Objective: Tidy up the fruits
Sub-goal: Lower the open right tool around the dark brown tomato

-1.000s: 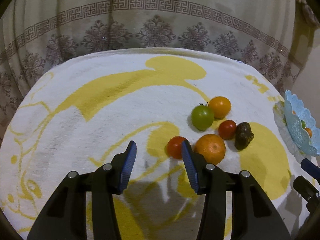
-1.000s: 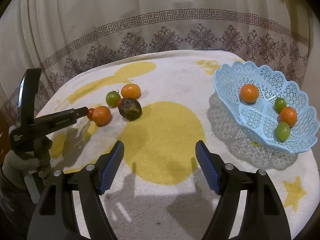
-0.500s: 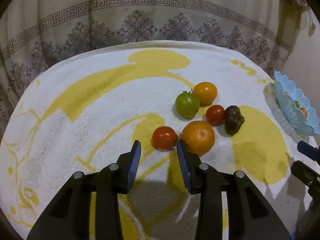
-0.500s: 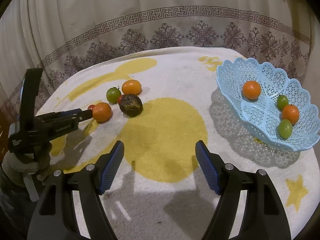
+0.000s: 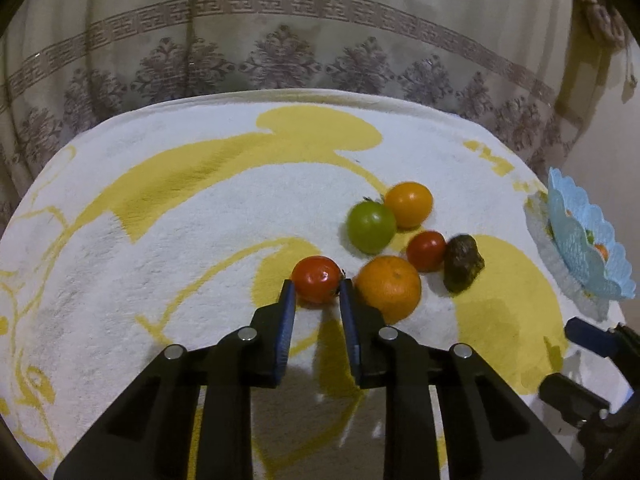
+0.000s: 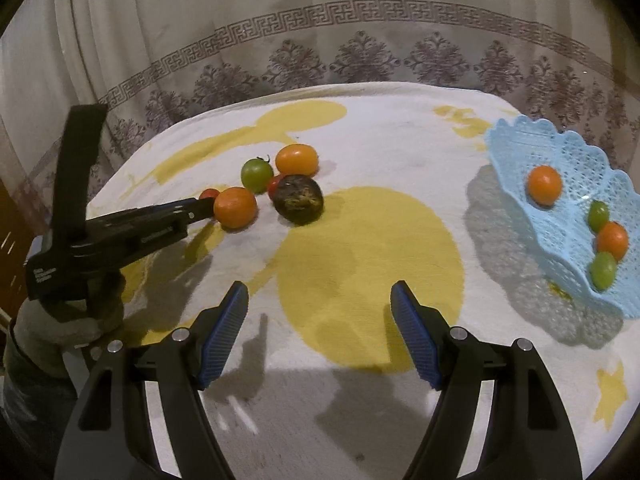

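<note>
Red tomato (image 5: 316, 279) on the towel (image 5: 200, 240), pinched at its near side by the left gripper (image 5: 317, 294). Beside it: orange (image 5: 389, 287), four more pieces. Already in the blue basket (image 6: 516, 152): four. Right gripper (image 6: 320, 312) spread, empty. Open towel toward the basket; basket near the towel's right edge.

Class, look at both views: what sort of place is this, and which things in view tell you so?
Probably a room in a home, not a lab or shop. A patterned curtain hangs behind, a white and yellow towel covers the surface, and a blue lace-pattern plastic basket holds fruit.
</note>
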